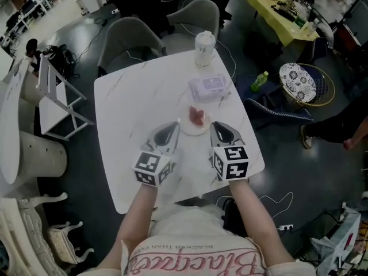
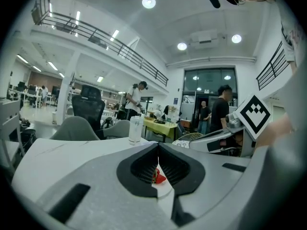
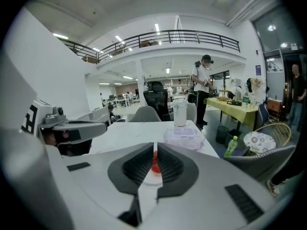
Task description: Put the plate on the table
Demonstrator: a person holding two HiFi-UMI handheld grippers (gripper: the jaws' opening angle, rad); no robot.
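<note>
Flat, face up on the white bench (image 1: 138, 108): a round plate (image 1: 186, 129), no long axis, holding a red morsel (image 1: 197, 116). At its 8 and 4 o'clock, left claw (image 1: 174, 126) and right claw (image 1: 214, 126), both closed and empty, tips just beside the rim. At 1 o'clock, a clear lidded box (image 1: 209, 87), then a white cup (image 1: 204, 48).

A white table (image 1: 138, 96) is being bordered at its far side by grey chairs (image 1: 129, 39) on a dark floor (image 1: 287, 171). The hall is being lit by round ceiling lights (image 2: 148, 3), and its upper level is being edged by a railed balcony (image 3: 168, 35).
</note>
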